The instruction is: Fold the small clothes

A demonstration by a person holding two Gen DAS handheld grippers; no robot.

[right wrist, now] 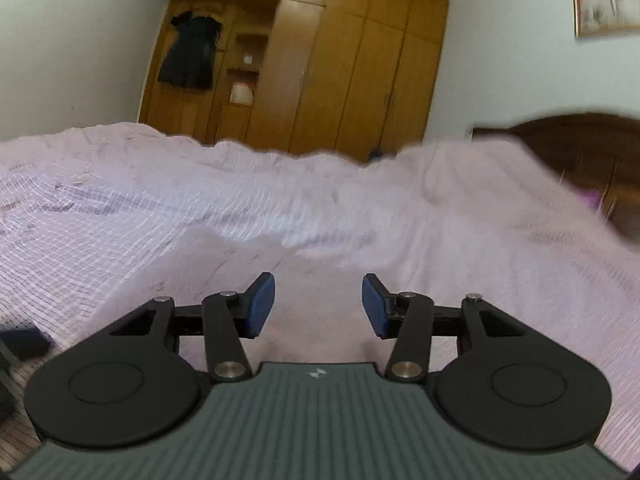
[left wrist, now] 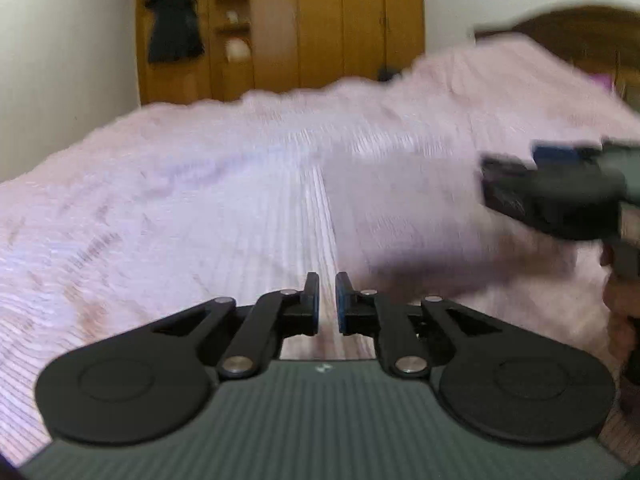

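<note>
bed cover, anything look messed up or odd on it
Nothing stands out. The pink bed cover is only lightly rumpled, with a smoother pale garment lying in front of the open right gripper. Motion blur hides finer detail.

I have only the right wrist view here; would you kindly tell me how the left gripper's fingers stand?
Observer: The left gripper is closed to a narrow slit, holding nothing. Only the pink bedspread shows through the gap.
Operator: Thank you. Does the left wrist view show my right gripper from outside?
Observer: Yes. The right gripper shows blurred at that view's right edge, above the bedspread. The pale garment lies just beside its tips, though the blur hides whether they touch.
</note>
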